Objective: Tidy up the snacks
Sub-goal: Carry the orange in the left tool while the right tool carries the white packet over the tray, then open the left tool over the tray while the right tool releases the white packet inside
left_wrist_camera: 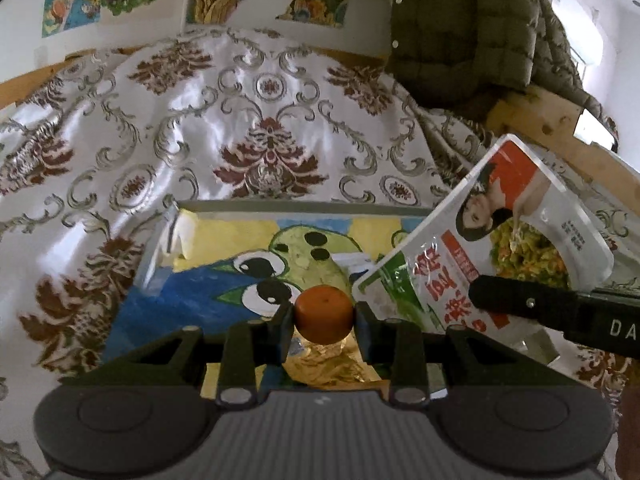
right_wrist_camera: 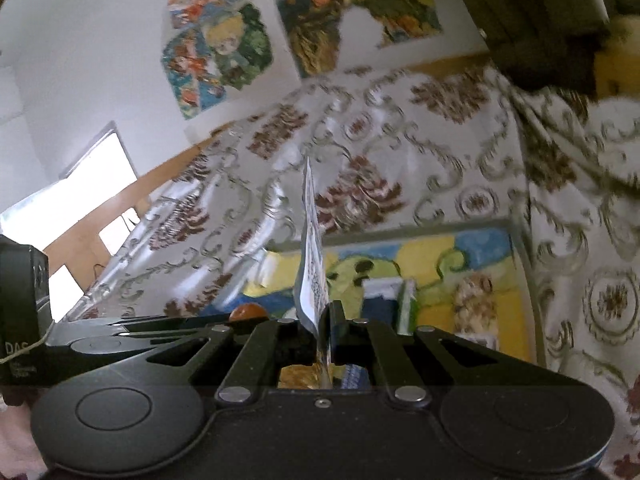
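Left wrist view: my left claw (left_wrist_camera: 323, 314) is clenched on an orange (left_wrist_camera: 323, 312), one pad pressed on each side of it. The orange hangs over the tray (left_wrist_camera: 280, 210), a clear-rimmed box with a painted green cartoon creature on its floor, resting on a patterned cloth (left_wrist_camera: 200, 120). A gold wrapper (left_wrist_camera: 332, 364) lies in the tray under the orange. To the orange's right, a pouch (left_wrist_camera: 516, 236) with red print and a food photo hangs tilted over the tray's right side, gripped by my right claw (right_wrist_camera: 325, 334). From the right wrist view that claw is clamped tight on the pouch's lower edge, the pouch seen edge-on and standing up from the pads. A dark jacket (left_wrist_camera: 472, 32) hangs beyond the tray's far right corner.
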`<state>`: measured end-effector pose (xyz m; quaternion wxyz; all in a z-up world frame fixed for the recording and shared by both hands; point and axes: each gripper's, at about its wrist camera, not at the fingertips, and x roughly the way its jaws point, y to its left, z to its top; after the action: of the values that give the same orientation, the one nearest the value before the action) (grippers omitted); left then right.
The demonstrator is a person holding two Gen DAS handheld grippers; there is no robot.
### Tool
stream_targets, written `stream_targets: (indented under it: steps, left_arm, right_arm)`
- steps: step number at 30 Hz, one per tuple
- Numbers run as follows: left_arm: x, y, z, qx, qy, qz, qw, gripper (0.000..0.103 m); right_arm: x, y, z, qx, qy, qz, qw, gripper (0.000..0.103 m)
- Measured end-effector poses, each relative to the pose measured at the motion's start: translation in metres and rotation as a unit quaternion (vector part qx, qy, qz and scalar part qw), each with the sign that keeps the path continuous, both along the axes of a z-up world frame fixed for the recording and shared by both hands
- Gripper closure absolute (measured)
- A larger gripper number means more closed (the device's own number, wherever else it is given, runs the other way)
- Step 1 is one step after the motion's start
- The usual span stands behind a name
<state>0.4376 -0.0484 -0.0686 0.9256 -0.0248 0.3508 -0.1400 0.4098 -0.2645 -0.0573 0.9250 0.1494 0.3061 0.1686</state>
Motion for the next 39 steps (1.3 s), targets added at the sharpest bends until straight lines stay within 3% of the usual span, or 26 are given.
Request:
stream_targets:
  steps: [9,19,25,29,33,39]
  left_arm:
    - [0.008,-0.014,-0.015,0.017,0.029,0.016,0.9993,0.067]
    - [0.014,-0.023,-0.017,0.030,0.062,0.030,0.9972,0.066]
    - [0.011,-0.026,-0.017,0.033,0.077,0.037,0.9958,0.065]
    - [0.006,-0.027,-0.011,0.033,0.071,0.040,0.9962,0.048]
    - [-0.002,-0.026,-0.003,0.036,0.065,0.045,0.9962,0.043]
    - [-0.027,-0.015,0.018,0.005,0.039,0.074,0.9965,0.018]
  right_arm:
    - [0.006,-0.007,-0.012,-0.015,0.034,-0.027,0.999,0.093]
    - [0.013,-0.023,-0.011,-0.016,0.106,-0.074,0.991,0.073]
    - [0.008,-0.031,-0.006,-0.009,0.123,-0.080,0.989,0.058]
    - [0.004,-0.033,-0.001,-0.013,0.124,-0.081,0.989,0.053]
    - [-0.003,-0.038,0.006,-0.011,0.119,-0.085,0.989,0.046]
    - [-0.019,-0.046,0.022,-0.011,0.092,-0.089,0.992,0.033]
